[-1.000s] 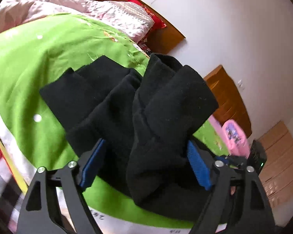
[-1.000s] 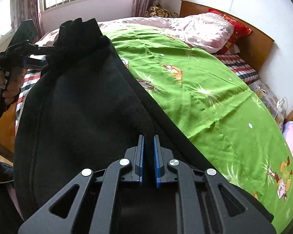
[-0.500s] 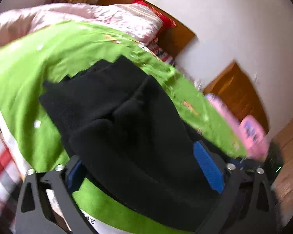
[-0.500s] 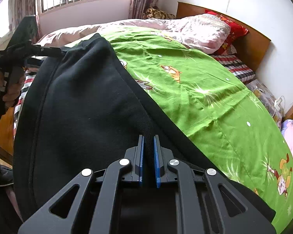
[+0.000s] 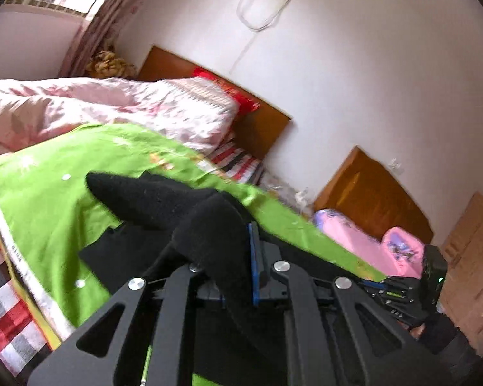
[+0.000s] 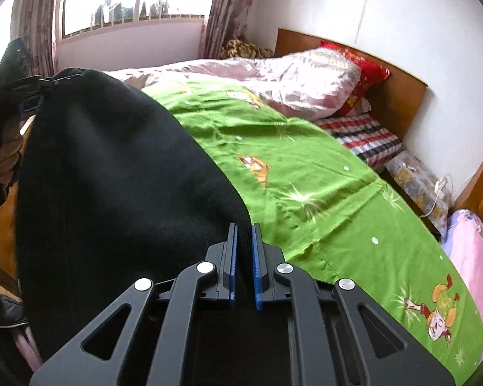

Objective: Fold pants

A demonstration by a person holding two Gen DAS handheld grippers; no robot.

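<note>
The black fleece pants (image 6: pixel 112 177) hang stretched between my two grippers above the green bedsheet (image 6: pixel 306 186). My right gripper (image 6: pixel 244 251) is shut on one edge of the fabric, low in the right wrist view. At that view's far left a hand (image 6: pixel 3 157) holds my left gripper (image 6: pixel 25 96) at the other end. In the left wrist view my left gripper (image 5: pixel 236 257) is closing tight on a bunch of the pants (image 5: pixel 151 199). Cloth drapes over and hides its left finger. My right gripper (image 5: pixel 399 292) shows at the far right.
A pink quilt (image 5: pixel 112 109) and a red pillow (image 6: pixel 364 74) lie at the head of the bed by the wooden headboard (image 6: pixel 396 96). Pink bedding (image 5: pixel 370 241) sits past the bed's side. A striped sheet (image 5: pixel 3 305) hangs at the near edge.
My left gripper has gone from open around the fabric to shut on it, and has risen and tilted. The pants are pulled up taut. The right gripper keeps its grip.
</note>
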